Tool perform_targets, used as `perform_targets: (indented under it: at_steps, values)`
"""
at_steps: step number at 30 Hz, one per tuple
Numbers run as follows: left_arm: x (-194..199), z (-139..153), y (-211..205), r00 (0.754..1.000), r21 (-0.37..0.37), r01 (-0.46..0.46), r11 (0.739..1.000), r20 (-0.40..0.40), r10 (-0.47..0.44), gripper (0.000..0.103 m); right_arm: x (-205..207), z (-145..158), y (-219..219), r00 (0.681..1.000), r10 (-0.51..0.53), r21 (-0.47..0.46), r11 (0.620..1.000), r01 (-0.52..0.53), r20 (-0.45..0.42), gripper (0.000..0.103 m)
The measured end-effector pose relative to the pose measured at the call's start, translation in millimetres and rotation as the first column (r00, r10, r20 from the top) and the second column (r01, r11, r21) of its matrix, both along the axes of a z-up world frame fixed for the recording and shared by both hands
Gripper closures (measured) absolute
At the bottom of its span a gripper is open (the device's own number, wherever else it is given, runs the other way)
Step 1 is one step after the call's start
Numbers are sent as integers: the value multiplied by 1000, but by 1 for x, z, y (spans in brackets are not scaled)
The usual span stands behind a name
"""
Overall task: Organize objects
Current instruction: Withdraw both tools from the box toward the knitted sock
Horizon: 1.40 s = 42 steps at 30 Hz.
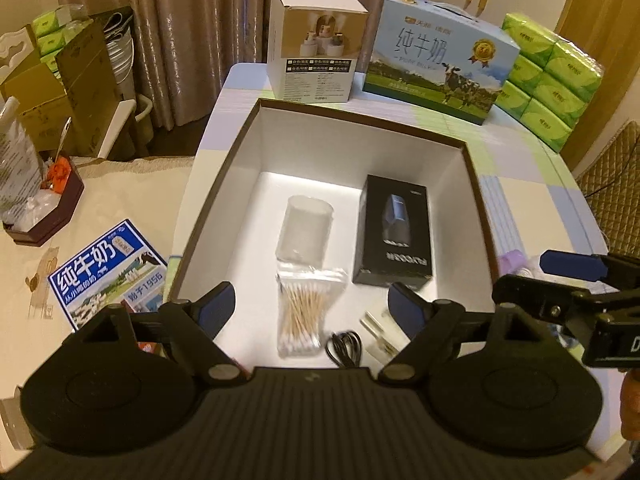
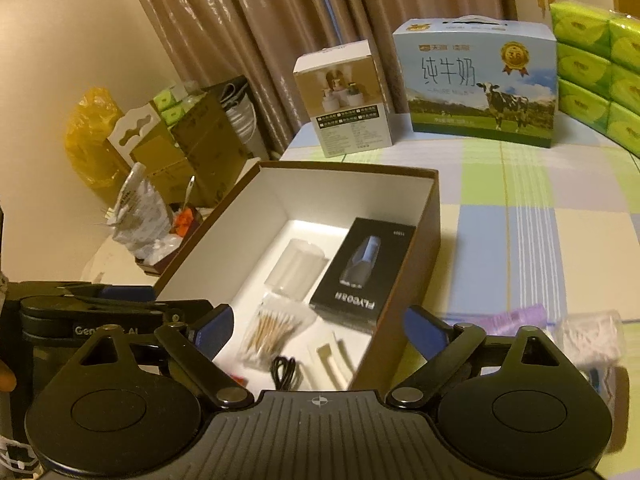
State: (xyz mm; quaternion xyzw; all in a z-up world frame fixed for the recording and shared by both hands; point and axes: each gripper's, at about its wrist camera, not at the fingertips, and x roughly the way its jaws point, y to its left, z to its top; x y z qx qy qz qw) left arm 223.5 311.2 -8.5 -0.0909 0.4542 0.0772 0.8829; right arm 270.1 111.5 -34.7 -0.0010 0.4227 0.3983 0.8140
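Both grippers' fingers released; box holds cotton swabs, black carton.

"纯牛奶" on milk carton

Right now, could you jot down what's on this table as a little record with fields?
Container: open box, white inside, brown rim
In box: black shaver box; clear plastic cup lying down; cotton swab bag; black cable
Behind box: humidifier carton, milk carton, green tissue packs
Right of box: purple item, blurred
Left gripper: jaws open, empty, above the box
Right gripper: jaws open, empty
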Motion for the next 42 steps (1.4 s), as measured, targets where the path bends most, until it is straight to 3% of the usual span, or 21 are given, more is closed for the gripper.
perform_targets:
  at_steps: [11,20,31,42]
  values:
    - [-44,16,-47,998,-20,45,999,36,-44,19,-34,6,-52,1000,-27,12,1000,28,-10,10]
    - [-62,16,-96,993,-35,108,994,47,-107,19,-48,7,-114,994,-111,-2,994,111,-22,10]
    - [-54,13,-172,971,-54,234,971,54,-232,19,-32,1,-195,970,-242,-41,970,240,-31,10]
    - [-28,2,-229,960,-55,277,959,54,-274,19,-2,-24,-250,951,-305,-90,950,300,-53,10]
